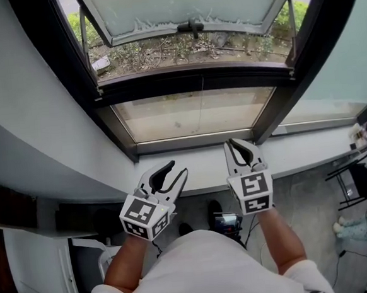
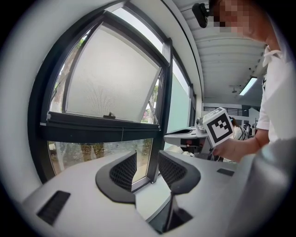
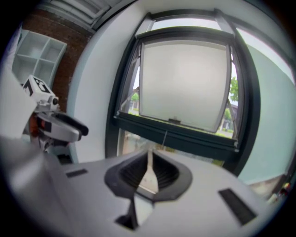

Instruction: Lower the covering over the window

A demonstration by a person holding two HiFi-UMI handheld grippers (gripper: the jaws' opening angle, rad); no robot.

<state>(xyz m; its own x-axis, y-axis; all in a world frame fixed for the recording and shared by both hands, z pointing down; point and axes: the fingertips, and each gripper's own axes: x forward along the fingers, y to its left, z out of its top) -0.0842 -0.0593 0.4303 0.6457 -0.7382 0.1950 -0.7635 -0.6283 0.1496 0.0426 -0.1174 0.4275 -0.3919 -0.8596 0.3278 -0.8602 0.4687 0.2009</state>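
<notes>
Head view: left claw point(image 1: 178, 168) released, jaws apart, nothing between them. Right claw point(image 1: 234, 143) clenched almost tip to tip, empty. Both hover over the white sill point(image 1: 297, 147), near the window point(image 1: 168, 115) ahead. Thin cord point(image 1: 200, 106) hangs down the lower pane; upper sash point(image 1: 185, 6) tilted outward.
</notes>
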